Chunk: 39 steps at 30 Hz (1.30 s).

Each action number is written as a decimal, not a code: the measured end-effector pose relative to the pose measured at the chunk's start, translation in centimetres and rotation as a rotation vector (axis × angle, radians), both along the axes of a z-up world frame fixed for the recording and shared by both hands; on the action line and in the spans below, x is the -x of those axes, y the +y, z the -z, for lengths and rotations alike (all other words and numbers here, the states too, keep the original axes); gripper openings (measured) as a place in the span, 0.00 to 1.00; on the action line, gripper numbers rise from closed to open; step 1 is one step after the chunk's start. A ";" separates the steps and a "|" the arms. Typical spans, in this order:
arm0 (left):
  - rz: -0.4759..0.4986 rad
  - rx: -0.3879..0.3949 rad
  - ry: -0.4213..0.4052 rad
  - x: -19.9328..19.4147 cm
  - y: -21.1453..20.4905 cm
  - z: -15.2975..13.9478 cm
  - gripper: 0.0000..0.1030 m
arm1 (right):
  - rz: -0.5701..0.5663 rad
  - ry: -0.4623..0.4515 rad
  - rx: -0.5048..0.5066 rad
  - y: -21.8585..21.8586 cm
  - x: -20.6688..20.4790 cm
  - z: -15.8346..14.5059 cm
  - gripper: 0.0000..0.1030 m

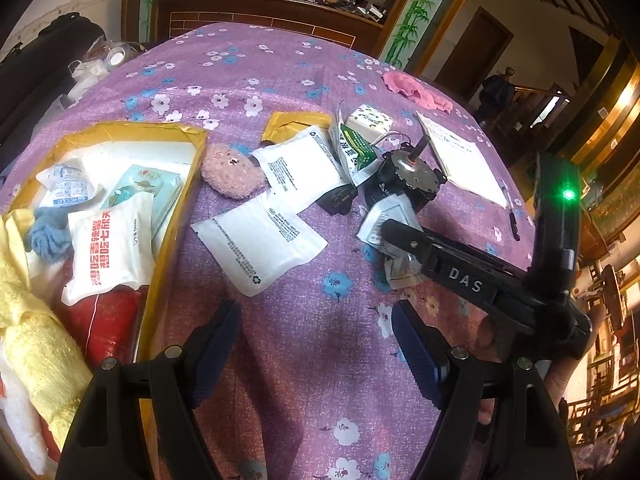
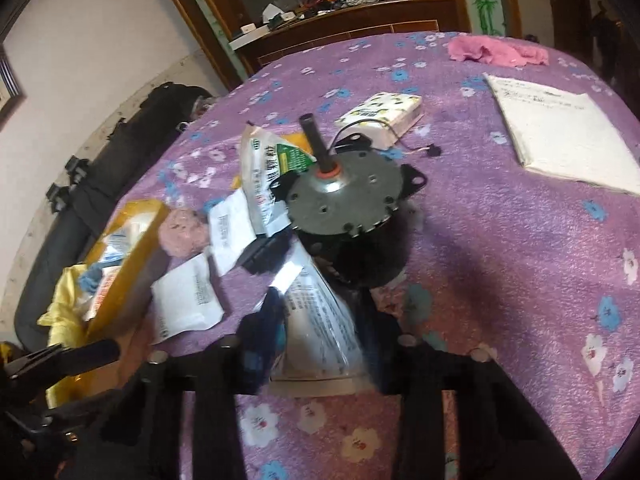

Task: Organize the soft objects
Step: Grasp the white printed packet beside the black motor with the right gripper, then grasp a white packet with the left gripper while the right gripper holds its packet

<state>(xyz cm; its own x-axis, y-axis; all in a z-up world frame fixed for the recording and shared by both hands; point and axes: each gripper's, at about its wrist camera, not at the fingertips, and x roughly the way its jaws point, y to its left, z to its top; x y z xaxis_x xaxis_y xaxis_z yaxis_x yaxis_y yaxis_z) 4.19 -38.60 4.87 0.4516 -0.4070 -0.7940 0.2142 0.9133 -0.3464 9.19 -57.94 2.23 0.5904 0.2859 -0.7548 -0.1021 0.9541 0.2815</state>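
At nine o'clock we see the yellow box holding soft packets. Our left gripper hangs open over bare purple cloth. At three o'clock our right gripper clamps a clear plastic packet beside the motor.

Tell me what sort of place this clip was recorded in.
Probably a lived-in home. A table under a purple flowered cloth stands before a cluttered wooden sideboard, with wooden stairs and a dark door to the right.
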 end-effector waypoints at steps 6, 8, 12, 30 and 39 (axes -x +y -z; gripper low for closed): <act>-0.008 -0.006 -0.002 0.0 0.1 -0.1 0.78 | -0.021 -0.020 -0.058 -0.5 1.5 -0.6 0.21; -0.003 -0.013 -0.006 0.1 0.0 -0.2 0.78 | -0.028 -0.032 -0.113 -1.0 2.1 -0.9 0.21; -0.001 -0.028 0.000 -0.1 -0.2 -0.1 0.78 | -0.005 -0.030 -0.150 -1.7 2.5 -0.9 0.21; 0.049 -0.124 0.036 -3.7 -2.2 1.4 0.78 | 0.055 0.001 -0.199 -2.9 2.4 -0.4 0.22; 0.032 -0.166 0.093 -7.1 -4.1 2.4 0.78 | 0.052 0.012 -0.200 -2.8 2.3 -0.1 0.22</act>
